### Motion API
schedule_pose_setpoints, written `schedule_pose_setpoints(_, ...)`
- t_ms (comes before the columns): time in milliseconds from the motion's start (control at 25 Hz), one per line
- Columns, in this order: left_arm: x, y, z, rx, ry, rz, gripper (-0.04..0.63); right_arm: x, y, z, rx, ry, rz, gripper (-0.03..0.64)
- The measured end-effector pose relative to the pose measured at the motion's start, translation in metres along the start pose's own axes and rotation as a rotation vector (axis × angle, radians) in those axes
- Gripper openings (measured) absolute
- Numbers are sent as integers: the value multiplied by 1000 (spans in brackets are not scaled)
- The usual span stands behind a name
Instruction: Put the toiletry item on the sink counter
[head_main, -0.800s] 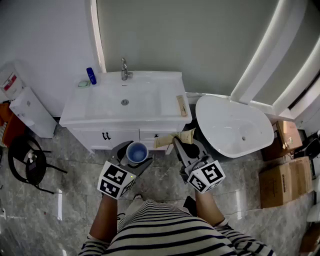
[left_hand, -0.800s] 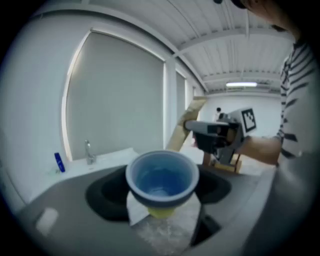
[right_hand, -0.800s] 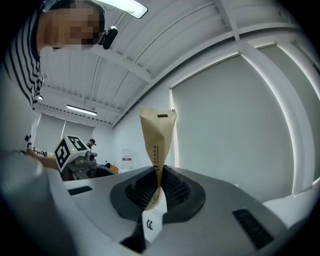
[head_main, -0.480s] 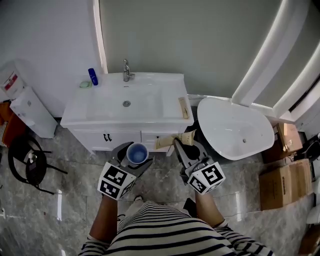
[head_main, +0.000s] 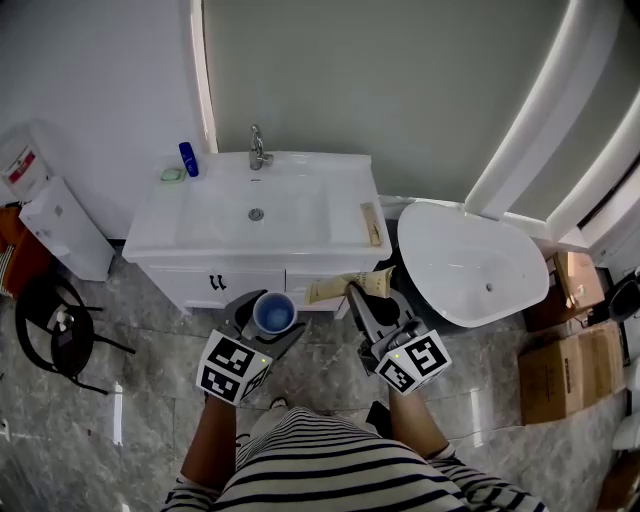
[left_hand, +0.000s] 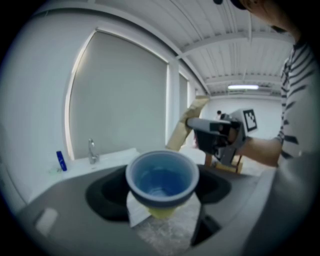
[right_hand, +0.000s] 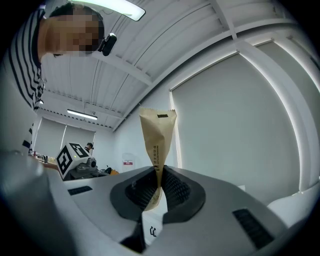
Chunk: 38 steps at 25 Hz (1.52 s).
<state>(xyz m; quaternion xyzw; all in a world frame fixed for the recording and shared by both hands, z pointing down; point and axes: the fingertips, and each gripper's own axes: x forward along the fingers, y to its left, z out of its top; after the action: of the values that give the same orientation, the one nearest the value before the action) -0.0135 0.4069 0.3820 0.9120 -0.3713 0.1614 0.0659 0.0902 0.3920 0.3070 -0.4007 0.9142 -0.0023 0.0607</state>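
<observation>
1. 2 grippers show: the left gripper (head_main: 268, 320) (left_hand: 161, 186) and the right gripper (head_main: 357, 297) (right_hand: 157, 189). They are side by side and apart, in front of the vanity.
2. 1 blue cup (head_main: 274, 311) (left_hand: 162, 176) sits upright, mouth up, between the left jaws. These stand wide and clasp its sides.
3. 1 tan packet (head_main: 348, 285) (right_hand: 157, 134) is pinched by its lower end in the right jaws, which are almost closed on it. In the head view it sticks out past the jaw tips toward the left gripper.
4. The packet is not on the counter (head_main: 160, 225). It hangs in the air by the vanity's front right corner.
5. On the counter: 1 faucet (head_main: 257, 148), 1 blue bottle (head_main: 187, 158), 1 green dish (head_main: 172, 174), and 1 tan strip (head_main: 372, 222) along the right edge.
6. 1 white tub (head_main: 475, 262) stands right of the vanity, and 2 cardboard boxes (head_main: 560, 365) lie further right.
7. Both forearms reach forward from a striped shirt. The left gripper tips slightly down and the right lies about level.
</observation>
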Motion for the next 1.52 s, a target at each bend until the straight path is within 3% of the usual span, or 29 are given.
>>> schedule_pose_setpoints(800,17,81,-11,-15,-16,-86,376,78,-25,6,-48,-23,-100,26)
schedule_pose_setpoints(1160,86,123,14,6,-12,-89,376,127,-105,11,-64,-46,-93,26)
schedule_pose_setpoints(1520,187,176,79,35,-34,-67,376,193,-209,34,-85,-62,-36,26)
